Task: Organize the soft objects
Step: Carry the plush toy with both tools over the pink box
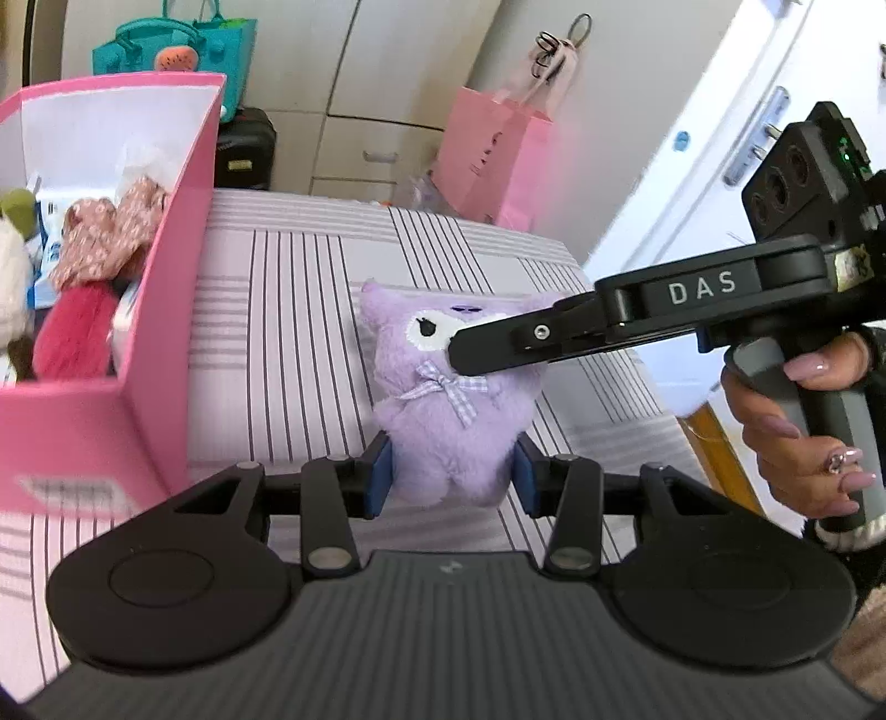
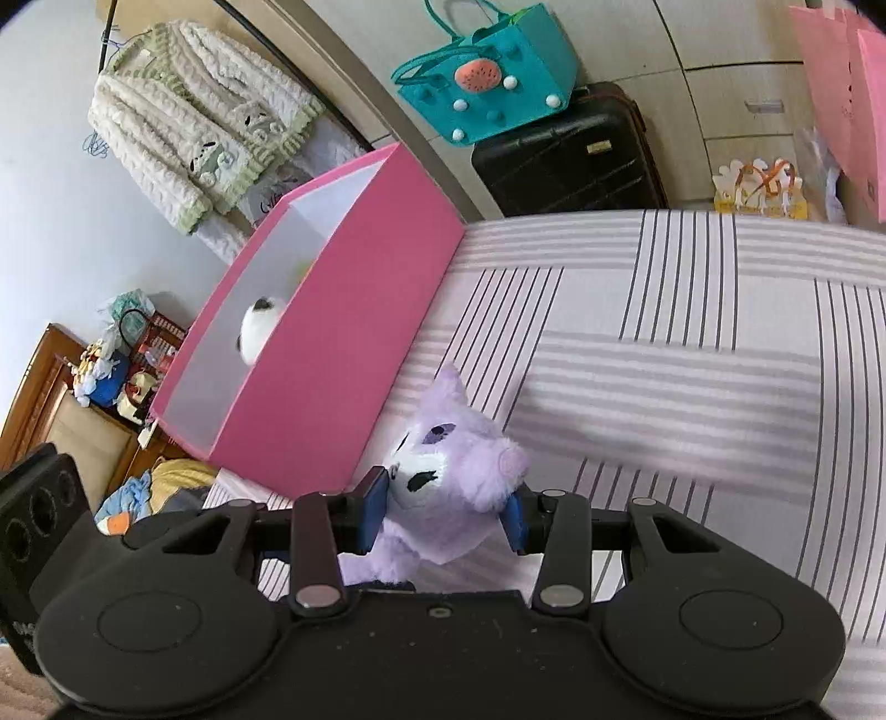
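Your left wrist camera sits just behind the left hand-held gripper (image 1: 451,476), angled down along its fingers over the striped bed (image 1: 288,288), close in. Your right wrist camera does likewise behind the right hand-held gripper (image 2: 443,515), rolled, facing more leftward. Both views share the purple plush (image 1: 443,421), the pink box (image 1: 138,354), the teal bag (image 1: 177,50) and the black suitcase (image 2: 570,155).

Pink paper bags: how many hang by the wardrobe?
1 clearly: the pink paper bag hangs against the wardrobe beyond the bed. The right wrist view shows overlapping pink sheets at its top right edge, so a second may be hidden.
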`<state>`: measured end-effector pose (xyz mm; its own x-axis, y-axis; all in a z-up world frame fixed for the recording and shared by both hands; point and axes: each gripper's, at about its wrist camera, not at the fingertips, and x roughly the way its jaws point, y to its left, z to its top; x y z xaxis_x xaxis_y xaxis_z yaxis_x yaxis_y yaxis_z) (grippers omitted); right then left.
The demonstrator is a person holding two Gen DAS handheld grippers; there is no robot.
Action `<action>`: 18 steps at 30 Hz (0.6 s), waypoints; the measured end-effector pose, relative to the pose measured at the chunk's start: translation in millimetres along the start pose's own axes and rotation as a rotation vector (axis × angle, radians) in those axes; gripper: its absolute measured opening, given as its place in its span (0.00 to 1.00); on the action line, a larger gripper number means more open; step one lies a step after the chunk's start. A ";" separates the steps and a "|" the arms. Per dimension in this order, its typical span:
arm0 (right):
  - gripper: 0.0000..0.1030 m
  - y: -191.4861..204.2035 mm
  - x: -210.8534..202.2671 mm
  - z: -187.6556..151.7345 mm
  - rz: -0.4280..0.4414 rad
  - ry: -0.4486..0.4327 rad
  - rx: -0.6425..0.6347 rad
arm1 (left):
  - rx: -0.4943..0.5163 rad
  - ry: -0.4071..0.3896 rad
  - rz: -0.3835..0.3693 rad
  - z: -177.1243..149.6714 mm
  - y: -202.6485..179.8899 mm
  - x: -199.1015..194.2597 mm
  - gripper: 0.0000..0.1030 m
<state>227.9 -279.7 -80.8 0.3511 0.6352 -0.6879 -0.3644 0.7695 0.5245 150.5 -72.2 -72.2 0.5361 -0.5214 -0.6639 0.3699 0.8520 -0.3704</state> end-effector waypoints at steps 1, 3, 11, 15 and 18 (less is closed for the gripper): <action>0.46 2.9 -1.6 -3.6 0.004 0.007 0.001 | -0.003 0.007 -0.012 -2.9 1.2 -4.2 0.41; 0.46 7.5 -5.2 -10.6 0.022 0.016 0.012 | 0.005 0.014 -0.020 -9.4 2.1 -14.3 0.41; 0.45 42.4 -11.6 -36.6 0.092 0.066 -0.003 | 0.047 0.049 -0.022 -27.5 8.2 -61.9 0.41; 0.44 67.1 -13.1 -39.9 0.124 0.088 -0.037 | 0.059 0.051 -0.019 -28.7 17.6 -93.8 0.41; 0.43 88.8 -14.6 -38.5 0.147 0.095 -0.072 | 0.073 0.041 -0.012 -29.3 21.5 -117.2 0.41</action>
<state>157.2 -223.1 -43.5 0.2079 0.7284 -0.6529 -0.4679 0.6602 0.5876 73.4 8.6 -21.4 0.5005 -0.5281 -0.6861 0.4313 0.8392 -0.3313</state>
